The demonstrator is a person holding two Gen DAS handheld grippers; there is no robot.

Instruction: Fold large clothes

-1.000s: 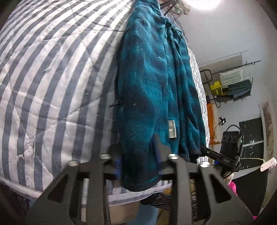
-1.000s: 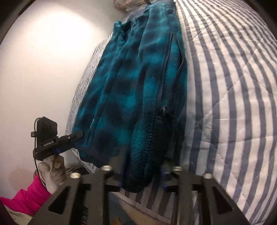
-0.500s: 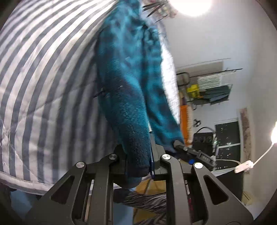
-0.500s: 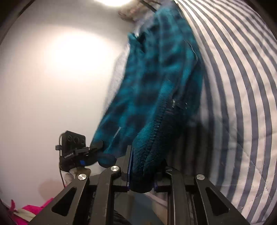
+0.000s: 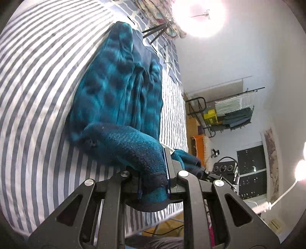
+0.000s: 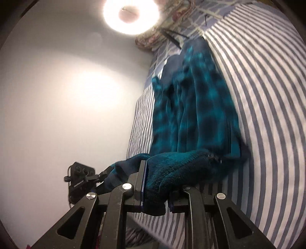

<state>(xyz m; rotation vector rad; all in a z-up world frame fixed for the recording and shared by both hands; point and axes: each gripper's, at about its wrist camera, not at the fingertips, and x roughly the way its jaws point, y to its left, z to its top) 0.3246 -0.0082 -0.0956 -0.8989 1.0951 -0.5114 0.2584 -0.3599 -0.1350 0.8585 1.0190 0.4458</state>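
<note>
A teal checked fleece jacket (image 5: 118, 92) lies lengthwise on a bed with a grey and white striped quilt (image 5: 38, 80). My left gripper (image 5: 153, 183) is shut on one corner of the jacket's near hem, which is raised off the quilt and bent toward the collar. In the right wrist view the same jacket (image 6: 198, 107) stretches away, and my right gripper (image 6: 155, 197) is shut on the other hem corner, also lifted. The other gripper (image 6: 82, 182) shows at the left there, and the right gripper's tip (image 5: 210, 174) appears beside the hem in the left wrist view.
Patterned pillows (image 5: 158, 13) and a blue and white cover (image 6: 162, 55) lie at the head of the bed. A metal rack (image 5: 229, 113) with folded items stands against the wall past the bed's right side. A white wall (image 6: 67, 95) runs along the other side.
Both grippers closed on the jacket's near hem corners, then rose and moved toward the head of the bed, lifting the hem off the quilt's edge and folding it over.
</note>
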